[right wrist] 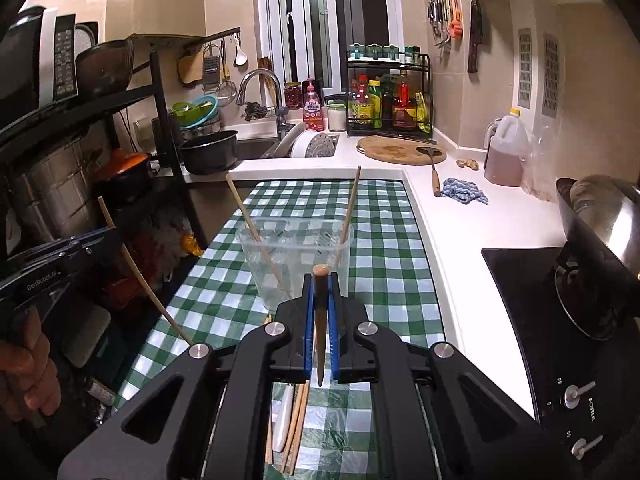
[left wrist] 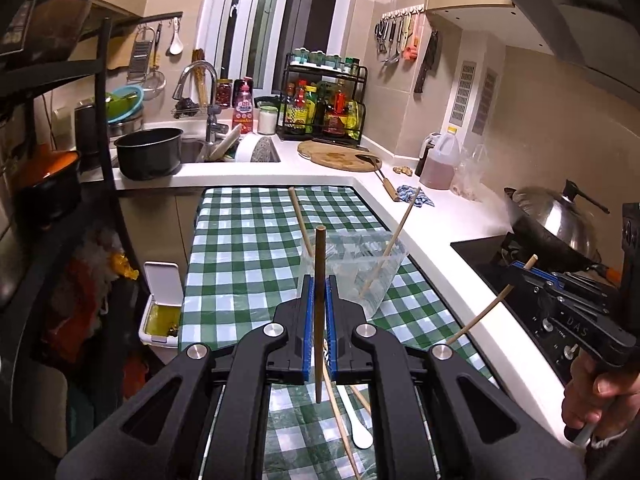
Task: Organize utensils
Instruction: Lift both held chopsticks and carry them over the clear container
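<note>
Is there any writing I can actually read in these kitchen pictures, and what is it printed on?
"GenRobot.AI": on the side of the left gripper, seen from the right wrist view.
"DAS": on the side of the right gripper, seen from the left wrist view.
"FOTILE": on the stove's front panel.
Pink bottle and sauce bottle labels: too small to read.
Microwave keypad: blurred.

A clear plastic cup stands upright on the checked cloth, with two pale chopsticks leaning out of it toward eleven and one o'clock. Two more chopsticks are lifted off the cloth – a dark brown one and a pale one. At six o'clock lie loose chopsticks beside a white spoon.
</note>
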Demonstrator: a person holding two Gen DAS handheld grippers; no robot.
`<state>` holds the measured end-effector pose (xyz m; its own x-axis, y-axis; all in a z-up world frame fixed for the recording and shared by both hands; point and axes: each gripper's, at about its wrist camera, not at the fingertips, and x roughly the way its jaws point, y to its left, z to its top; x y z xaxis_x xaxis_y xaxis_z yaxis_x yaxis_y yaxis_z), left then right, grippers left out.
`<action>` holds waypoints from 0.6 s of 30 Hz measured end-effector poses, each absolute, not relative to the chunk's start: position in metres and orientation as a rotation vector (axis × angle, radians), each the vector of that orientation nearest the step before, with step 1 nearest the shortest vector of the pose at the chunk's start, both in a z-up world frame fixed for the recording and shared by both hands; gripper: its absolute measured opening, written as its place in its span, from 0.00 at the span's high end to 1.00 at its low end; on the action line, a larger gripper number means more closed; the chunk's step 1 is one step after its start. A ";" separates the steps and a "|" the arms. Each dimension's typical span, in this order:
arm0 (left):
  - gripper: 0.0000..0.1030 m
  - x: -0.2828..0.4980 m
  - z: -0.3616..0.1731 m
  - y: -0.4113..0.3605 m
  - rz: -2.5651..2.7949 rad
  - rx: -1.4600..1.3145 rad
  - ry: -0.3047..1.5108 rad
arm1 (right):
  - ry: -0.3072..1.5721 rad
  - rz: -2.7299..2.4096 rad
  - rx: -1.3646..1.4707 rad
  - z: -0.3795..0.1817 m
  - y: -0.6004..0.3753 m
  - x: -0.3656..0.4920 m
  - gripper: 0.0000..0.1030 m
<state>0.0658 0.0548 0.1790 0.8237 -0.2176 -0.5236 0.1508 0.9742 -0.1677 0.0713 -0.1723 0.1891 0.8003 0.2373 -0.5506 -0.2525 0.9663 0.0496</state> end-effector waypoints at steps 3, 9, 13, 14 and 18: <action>0.94 0.079 0.196 0.057 -0.208 -0.116 0.580 | 0.583 0.277 -0.014 0.209 -0.174 0.083 0.94; 0.94 0.110 0.251 0.060 -0.259 -0.132 0.510 | 0.504 0.324 -0.023 0.268 -0.169 0.107 0.94; 0.94 0.133 0.280 0.057 -0.277 -0.151 0.433 | 0.433 0.326 0.002 0.299 -0.168 0.124 0.94; 0.94 0.139 0.282 0.054 -0.277 -0.146 0.421 | 0.416 0.328 0.007 0.305 -0.168 0.131 0.94; 0.94 0.164 0.276 0.044 -0.281 -0.131 0.396 | 0.391 0.322 0.016 0.307 -0.165 0.152 0.94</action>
